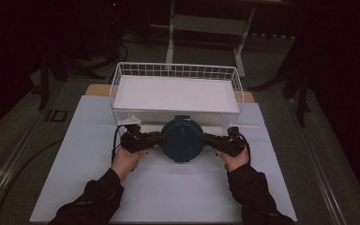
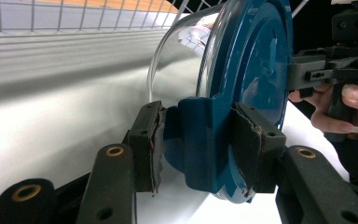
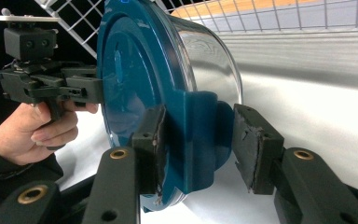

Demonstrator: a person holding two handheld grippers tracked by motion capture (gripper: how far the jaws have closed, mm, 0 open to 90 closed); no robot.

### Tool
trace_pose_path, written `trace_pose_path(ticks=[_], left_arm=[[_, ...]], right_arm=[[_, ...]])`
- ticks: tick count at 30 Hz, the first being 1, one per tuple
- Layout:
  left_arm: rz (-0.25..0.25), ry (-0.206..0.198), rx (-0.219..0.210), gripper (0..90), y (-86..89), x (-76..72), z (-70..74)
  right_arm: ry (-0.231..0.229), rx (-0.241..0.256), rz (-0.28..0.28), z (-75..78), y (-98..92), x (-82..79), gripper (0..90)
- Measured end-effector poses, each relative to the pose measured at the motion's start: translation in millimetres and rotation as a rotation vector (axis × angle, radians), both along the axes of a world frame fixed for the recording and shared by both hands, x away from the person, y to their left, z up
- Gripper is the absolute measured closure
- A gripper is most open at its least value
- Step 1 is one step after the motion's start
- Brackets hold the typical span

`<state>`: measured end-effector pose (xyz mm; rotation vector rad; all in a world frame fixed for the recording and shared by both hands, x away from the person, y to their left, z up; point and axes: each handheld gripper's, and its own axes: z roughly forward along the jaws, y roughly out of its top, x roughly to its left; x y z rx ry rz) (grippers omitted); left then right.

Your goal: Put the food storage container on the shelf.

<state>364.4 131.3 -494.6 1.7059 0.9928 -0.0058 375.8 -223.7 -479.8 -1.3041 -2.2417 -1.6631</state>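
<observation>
A round glass container with a dark blue lid (image 1: 183,139) sits in front of the wire basket, between both grippers. My left gripper (image 1: 161,139) is shut on the lid's left latch tab (image 2: 205,140), with both pads pressed against it. My right gripper (image 1: 206,139) holds the opposite tab (image 3: 198,140). Its near pad lies against the lid, and its far pad (image 3: 256,149) meets the tab's rounded edge. The clear glass bowl (image 2: 177,56) extends from the lid toward the white surface. I cannot tell whether the container is lifted off the table.
A white wire basket (image 1: 176,65) with a white liner stands just behind the container. A white sheet (image 1: 168,187) covers the table in front. A person's hands (image 1: 129,159) hold the grippers from the near edge. Dark floor and a metal frame lie beyond.
</observation>
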Motion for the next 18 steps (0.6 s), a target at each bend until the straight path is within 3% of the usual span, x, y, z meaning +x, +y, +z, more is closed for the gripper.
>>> trace_pose_path(ticks=[13, 15, 18], left_arm=[[0.035, 0.049, -0.048, 54.7, 4.2, 20.0, -18.2], [0.035, 0.038, -0.047, 54.7, 3.0, 20.7, -17.4], [0.049, 0.029, -0.044, 54.6, -1.3, 20.9, -16.0]], right_arm=[[0.036, -0.009, -0.036, -15.4, 6.5, 18.7, 55.9], [0.043, 0.007, -0.043, -16.6, 5.5, 19.8, 55.7], [0.026, -0.031, -0.059, -15.2, 5.5, 20.8, 55.1]])
